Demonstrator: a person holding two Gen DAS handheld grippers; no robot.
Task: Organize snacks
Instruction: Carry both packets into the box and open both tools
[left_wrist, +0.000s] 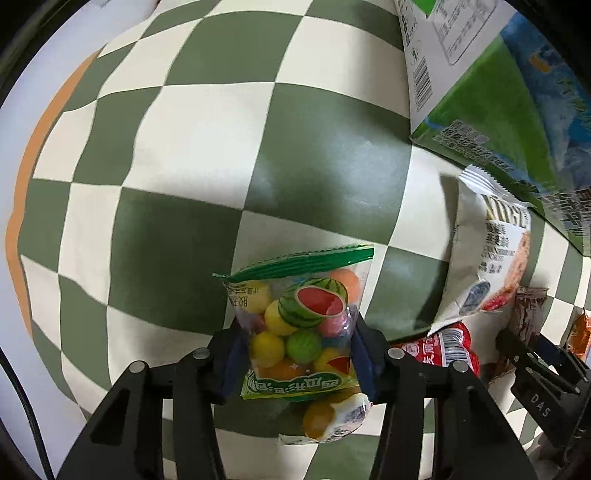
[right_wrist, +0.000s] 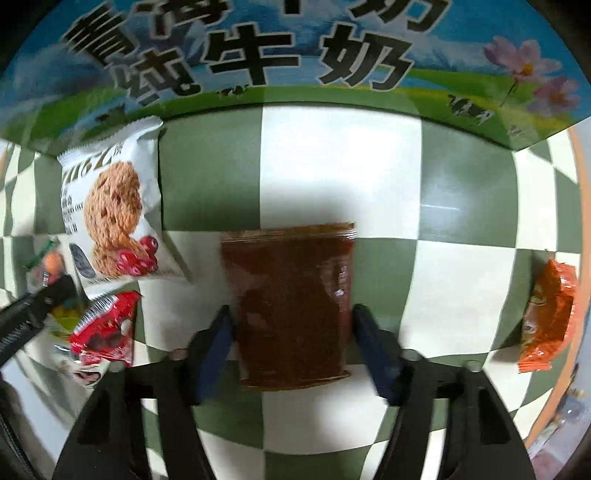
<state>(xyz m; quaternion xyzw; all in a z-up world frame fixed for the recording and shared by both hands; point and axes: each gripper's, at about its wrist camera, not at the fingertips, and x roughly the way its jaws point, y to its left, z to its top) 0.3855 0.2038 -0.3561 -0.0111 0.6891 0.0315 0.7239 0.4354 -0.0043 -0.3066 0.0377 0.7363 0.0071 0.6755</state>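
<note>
A clear, glossy plastic candy bag with a green crimped seal (left_wrist: 299, 325) lay on a matt green-and-cream checked cloth (left_wrist: 184, 166); the printed cardboard milk carton (right_wrist: 295, 55) looked smooth.

Green-and-cream checked tablecloth (left_wrist: 192, 155), multicoloured candy bag (left_wrist: 301, 332), brown packet (right_wrist: 291, 306), orange packet (right_wrist: 550, 314)

One milk carton (right_wrist: 295, 55), one cookie pack (right_wrist: 114, 206), one candy bag (left_wrist: 303, 325), one brown packet (right_wrist: 291, 306), one orange packet (right_wrist: 550, 314), one red packet (right_wrist: 107, 328)

Cookie packet (right_wrist: 110, 210) lies left of brown packet (right_wrist: 291, 302), before milk carton (right_wrist: 295, 55).
</note>
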